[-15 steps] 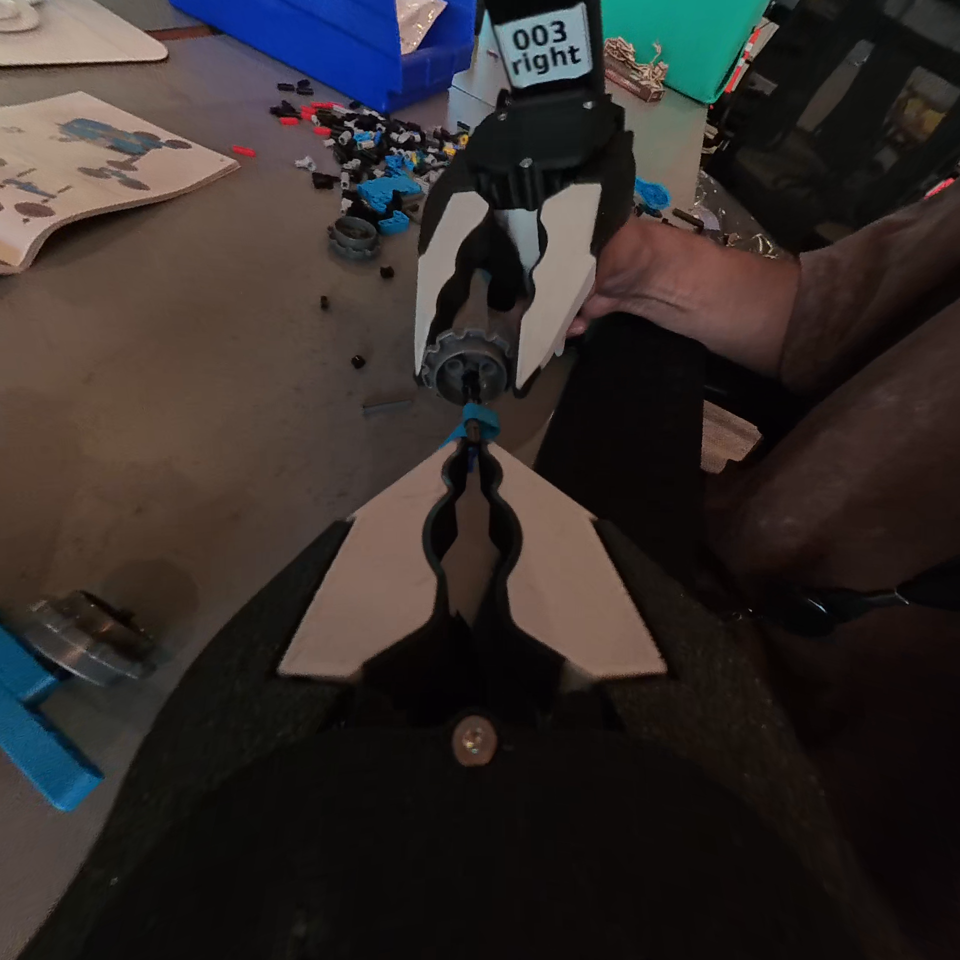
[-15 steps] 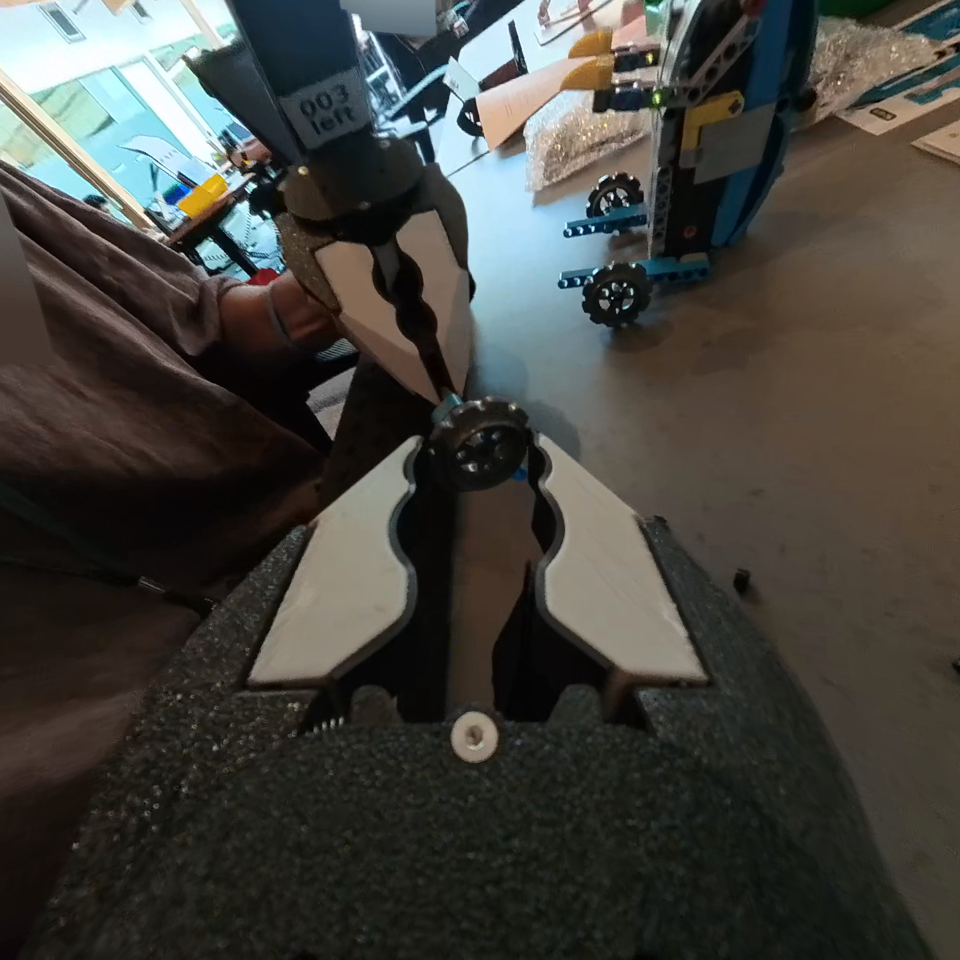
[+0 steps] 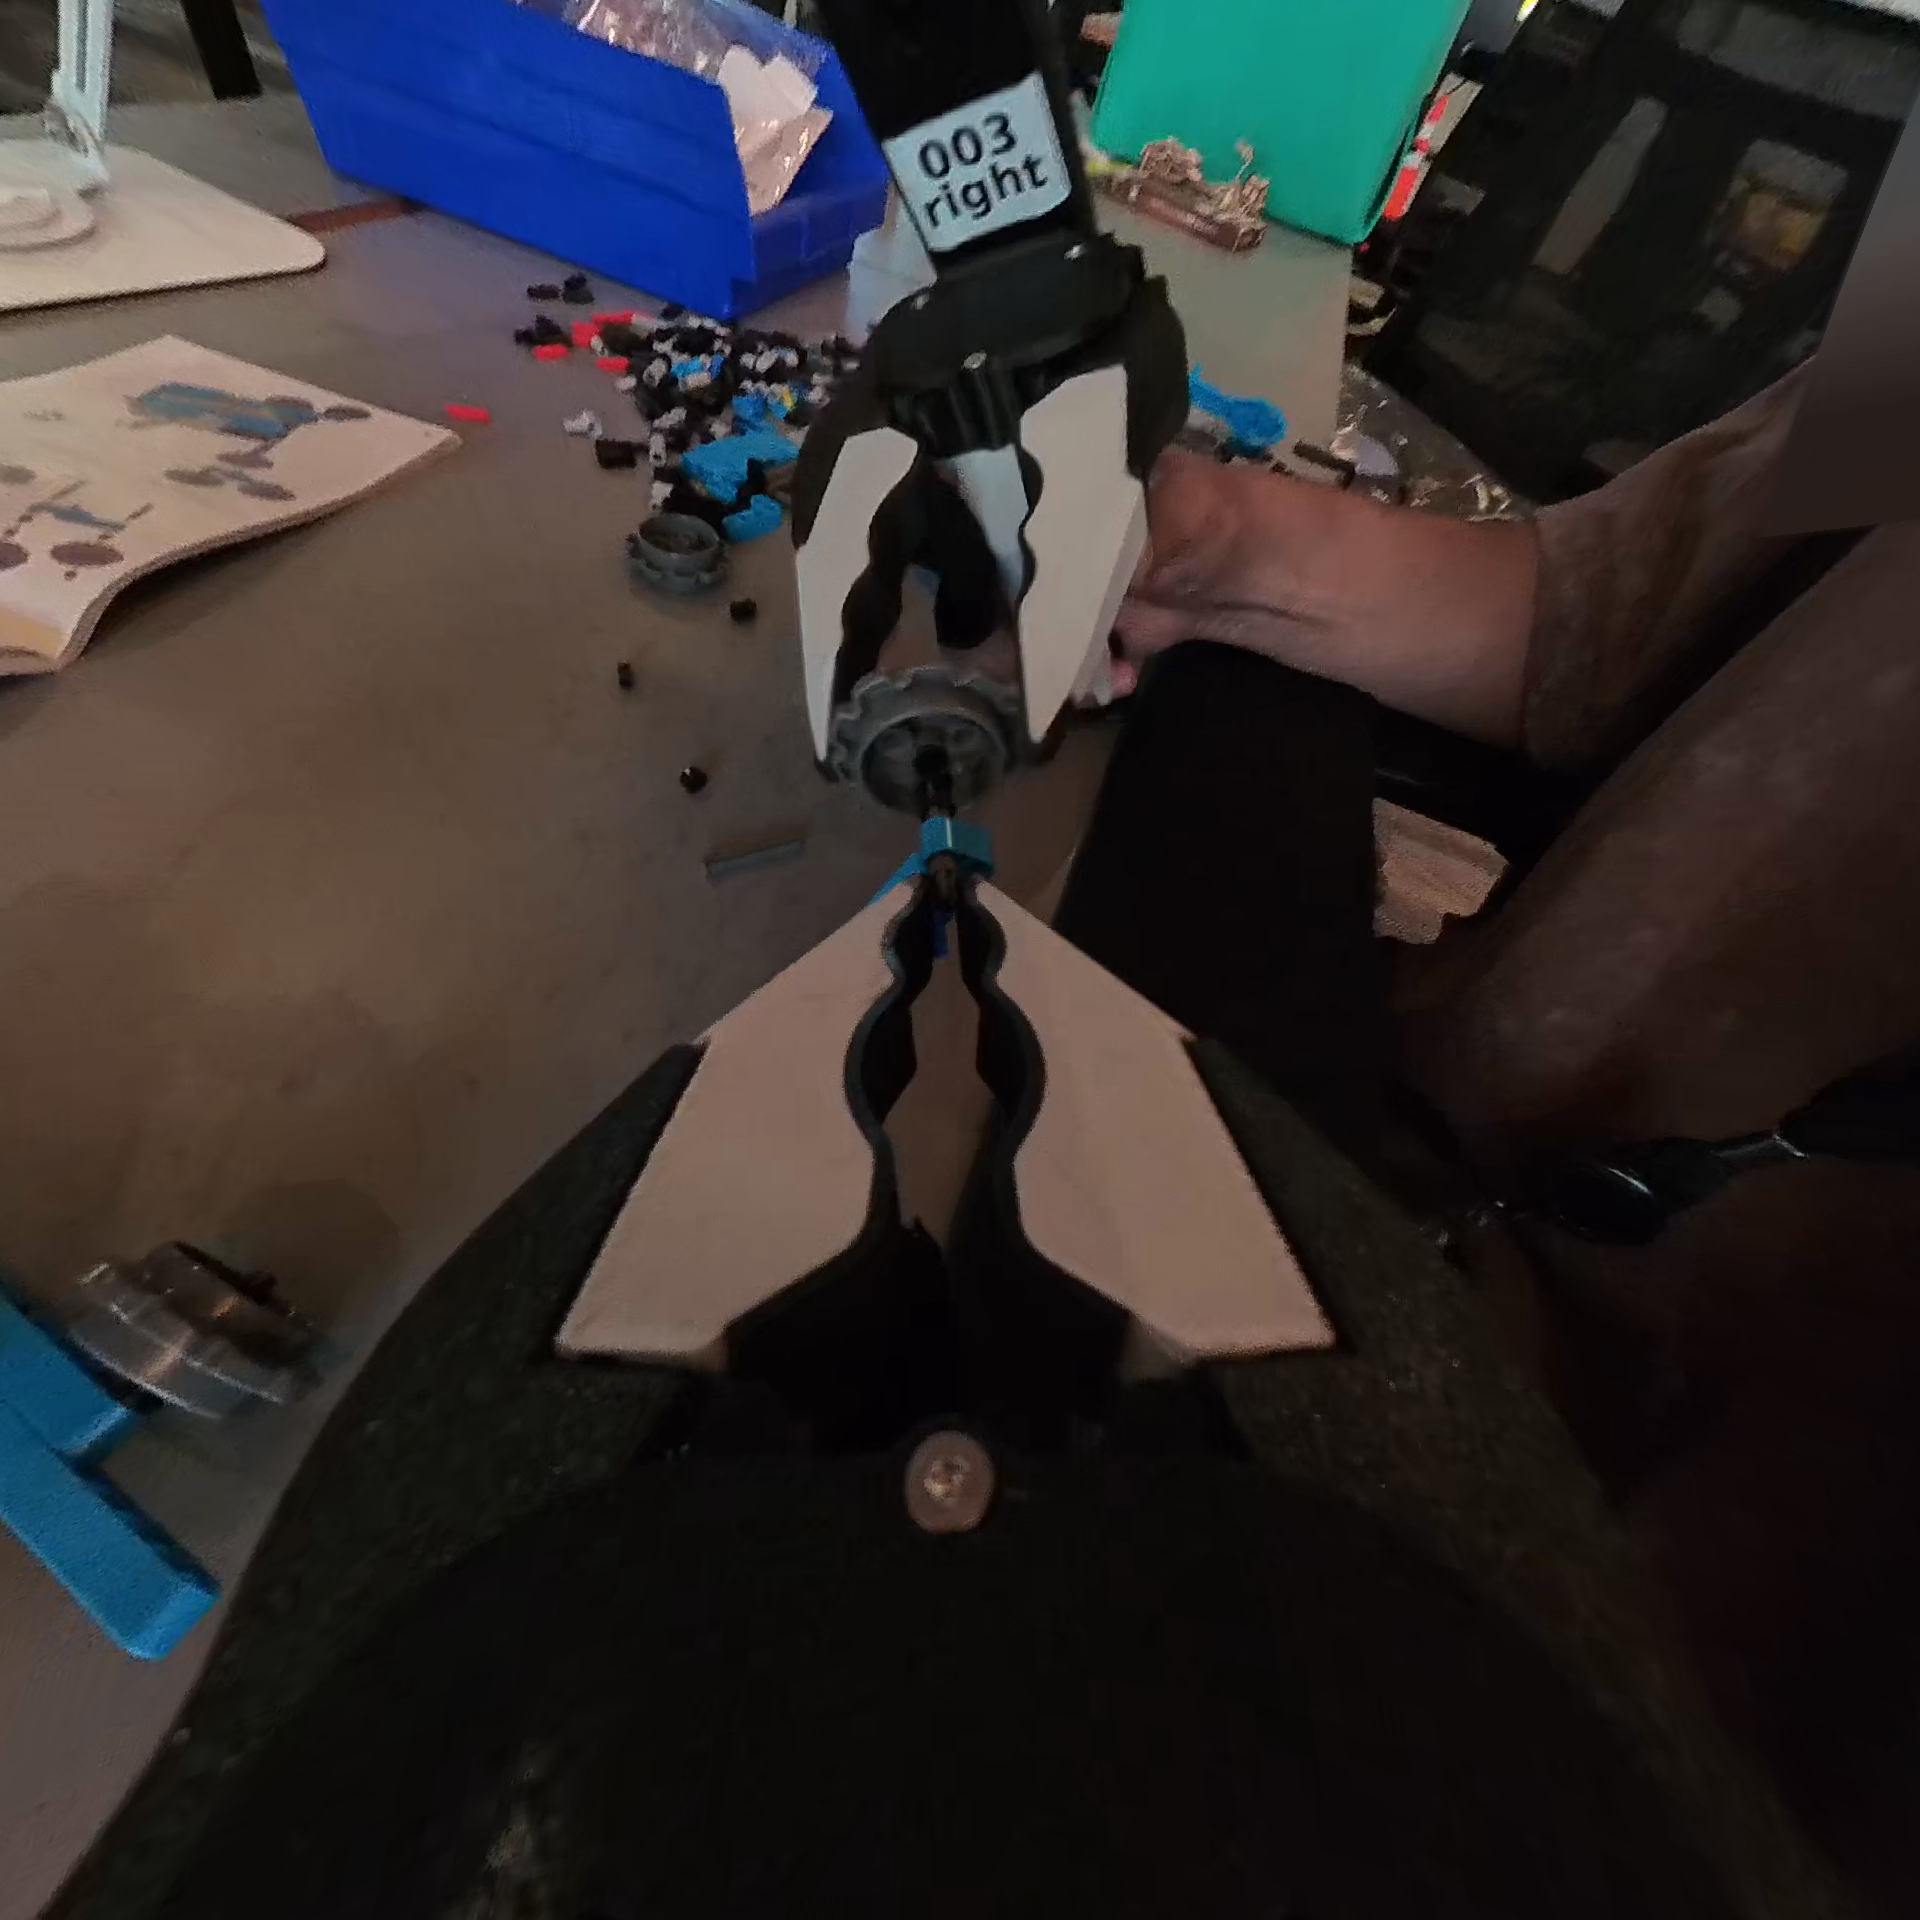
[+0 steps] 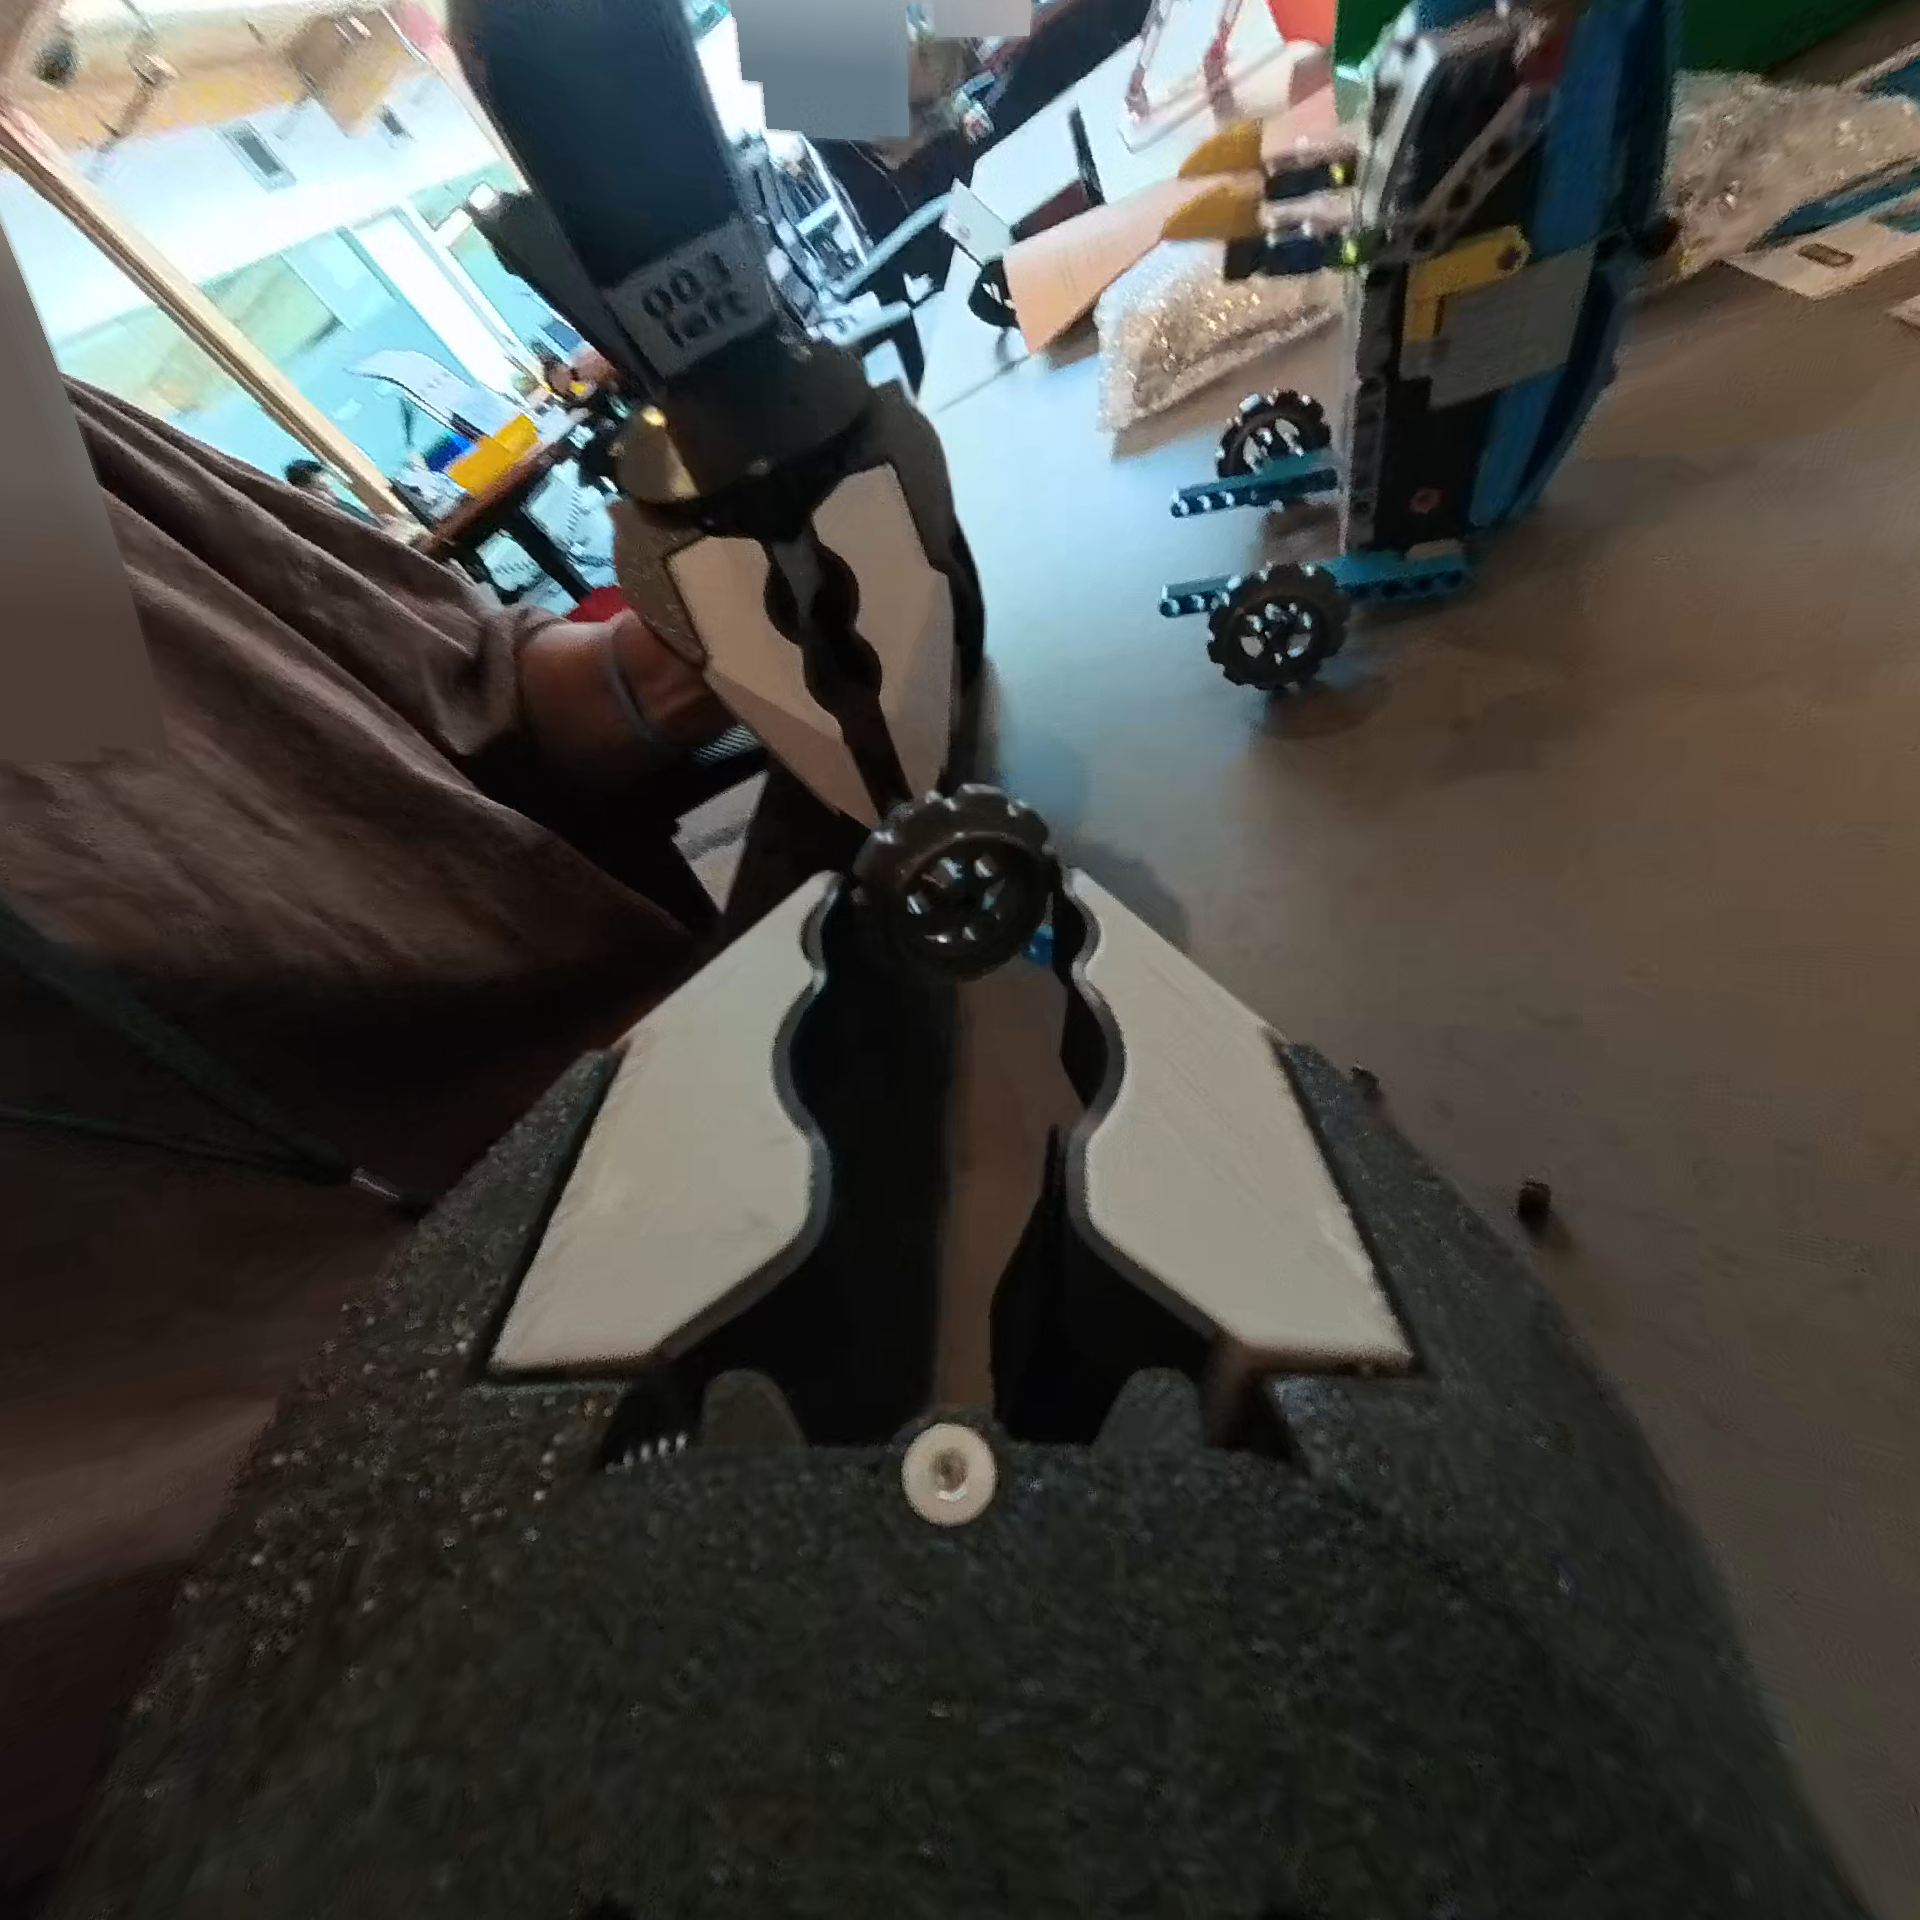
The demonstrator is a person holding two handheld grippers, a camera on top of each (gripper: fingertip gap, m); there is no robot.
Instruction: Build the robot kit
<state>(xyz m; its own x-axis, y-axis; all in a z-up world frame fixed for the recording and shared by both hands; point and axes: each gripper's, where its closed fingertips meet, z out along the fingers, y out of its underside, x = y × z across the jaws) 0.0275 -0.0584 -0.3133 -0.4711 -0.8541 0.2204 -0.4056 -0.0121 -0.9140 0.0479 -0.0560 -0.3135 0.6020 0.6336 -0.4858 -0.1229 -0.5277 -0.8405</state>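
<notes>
Your right gripper [image 4: 951, 894] has a small grey toothed wheel [image 4: 954, 896] pinched at its fingertips, jaws only as far apart as the wheel's width, held above the table [image 4: 1558, 935]. In the left wrist view the same wheel [image 3: 920, 740] faces you, hub toward the camera, with the right gripper [image 3: 925, 727] pointing back at you. Your left gripper [image 3: 943, 896] is almost fully closed, clamped on a small blue connector piece [image 3: 951, 847] with a dark pin sticking out of it. The pin tip sits right at the wheel's hub; whether it is inside the hole, you cannot tell. The two grippers meet nose to nose over the near table edge, beside your lap.

Farther out on the left wrist view: a loose grey wheel rim [image 3: 675, 545] near a heap of small black, blue and red parts [image 3: 707, 384], a blue bin [image 3: 561, 125] behind the heap, an open instruction booklet [image 3: 177, 468] to the left. On the right wrist view: a partly built blue brick model [image 4: 1475, 343] standing on wheels, well apart from the grippers.
</notes>
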